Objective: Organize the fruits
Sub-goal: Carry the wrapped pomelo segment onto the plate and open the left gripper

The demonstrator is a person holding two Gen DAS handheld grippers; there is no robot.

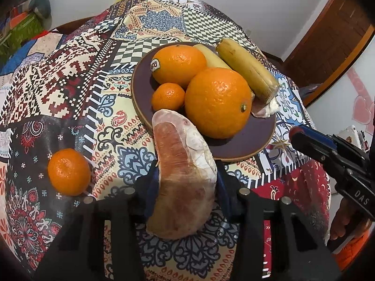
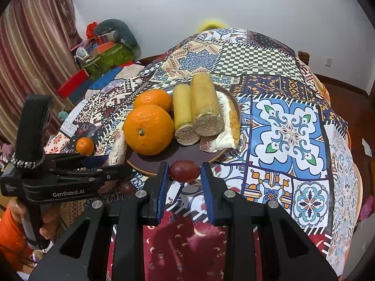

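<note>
The left gripper (image 2: pixel 112 164) carries white lettering "GenRobot.AI" along the side of its black body. The right gripper (image 1: pixel 302 135) shows the white letters "DAS" on its black housing. A sticker (image 1: pixel 155 65) on the far orange (image 1: pixel 179 63) bears red letters that look like "Dole", though they are turned sideways and hard to read.

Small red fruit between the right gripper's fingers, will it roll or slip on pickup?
Likely to roll: the small red fruit looks round and smooth-skinned. It may slip, since the right gripper stands open around it with gaps either side. Probably light, being small.
</note>
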